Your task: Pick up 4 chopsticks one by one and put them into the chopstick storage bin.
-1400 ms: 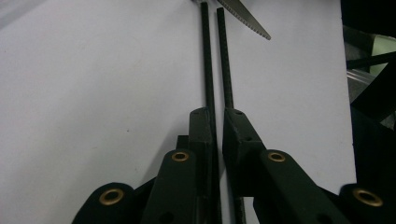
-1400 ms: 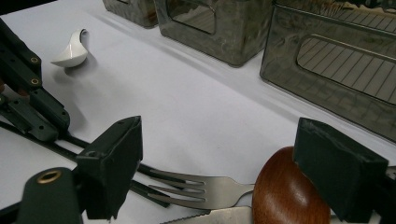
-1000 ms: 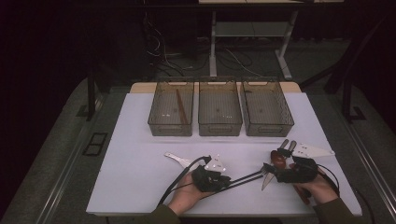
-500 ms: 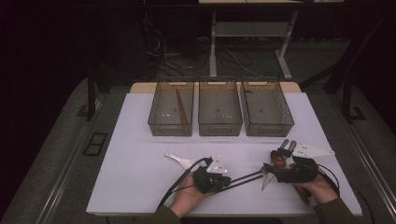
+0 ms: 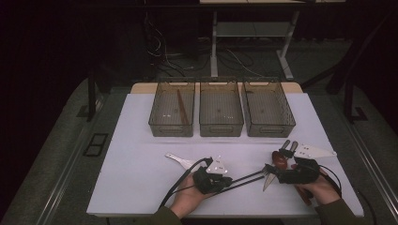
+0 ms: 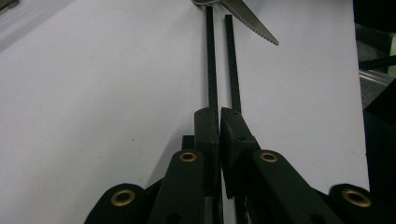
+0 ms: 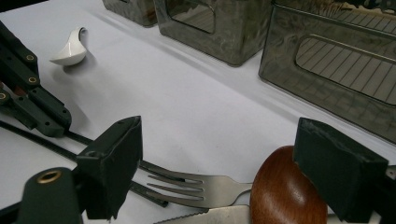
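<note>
My left gripper (image 5: pixel 225 180) (image 6: pixel 219 116) rests on the white table near its front edge, shut on two thin black chopsticks (image 5: pixel 246 178) (image 6: pixel 221 60). They run level to the right, toward a serrated knife (image 6: pixel 247 18) (image 5: pixel 267 181). My right gripper (image 5: pixel 278 167) (image 7: pixel 219 140) stands open over a small heap of cutlery. A steel fork (image 7: pixel 205 184) lies between its jaws. A brown wooden spoon (image 7: pixel 285 196) (image 5: pixel 280 159) sits against the right jaw's pad. The knife's blade (image 7: pixel 205 217) shows just below the fork.
Three smoky clear bins (image 5: pixel 172 112) (image 5: pixel 220 112) (image 5: pixel 268 110) stand in a row at the back; the left one holds a brown stick (image 5: pixel 182 107). A white ceramic spoon (image 5: pixel 180 161) (image 7: pixel 70 49) lies left of my left gripper. Dark floor lies beyond the table's right edge (image 6: pixel 359 116).
</note>
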`<state>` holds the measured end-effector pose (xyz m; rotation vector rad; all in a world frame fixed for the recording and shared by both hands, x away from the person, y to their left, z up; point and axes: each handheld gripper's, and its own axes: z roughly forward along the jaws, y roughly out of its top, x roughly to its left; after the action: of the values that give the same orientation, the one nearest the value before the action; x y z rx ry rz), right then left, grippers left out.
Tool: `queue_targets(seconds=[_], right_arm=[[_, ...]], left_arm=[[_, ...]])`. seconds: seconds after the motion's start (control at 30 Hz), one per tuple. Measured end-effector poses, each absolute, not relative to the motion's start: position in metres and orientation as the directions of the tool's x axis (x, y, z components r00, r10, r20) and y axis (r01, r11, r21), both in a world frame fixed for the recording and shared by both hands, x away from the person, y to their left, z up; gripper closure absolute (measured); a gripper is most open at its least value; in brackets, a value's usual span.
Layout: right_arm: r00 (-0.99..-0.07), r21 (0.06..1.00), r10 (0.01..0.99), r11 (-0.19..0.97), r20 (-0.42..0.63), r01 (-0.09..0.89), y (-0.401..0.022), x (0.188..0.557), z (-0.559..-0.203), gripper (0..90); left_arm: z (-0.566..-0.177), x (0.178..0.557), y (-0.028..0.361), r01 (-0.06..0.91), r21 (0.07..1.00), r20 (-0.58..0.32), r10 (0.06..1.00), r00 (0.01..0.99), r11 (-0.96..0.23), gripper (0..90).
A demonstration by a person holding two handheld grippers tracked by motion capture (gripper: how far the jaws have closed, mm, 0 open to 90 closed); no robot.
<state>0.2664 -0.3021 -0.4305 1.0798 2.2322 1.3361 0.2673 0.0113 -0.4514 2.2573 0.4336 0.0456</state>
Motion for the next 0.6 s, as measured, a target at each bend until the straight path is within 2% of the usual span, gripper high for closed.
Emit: queue_targets(seconds=[0.6], right_arm=[[-0.672, 0.852, 0.732, 0.275, 0.114, 0.445, -0.3, 0.266, -0.432, 15.8]], left_arm=[[-0.436, 0.276, 0.031, 0.323, 0.759, -0.149, 0.332, 0.931, -0.565, 85.2]])
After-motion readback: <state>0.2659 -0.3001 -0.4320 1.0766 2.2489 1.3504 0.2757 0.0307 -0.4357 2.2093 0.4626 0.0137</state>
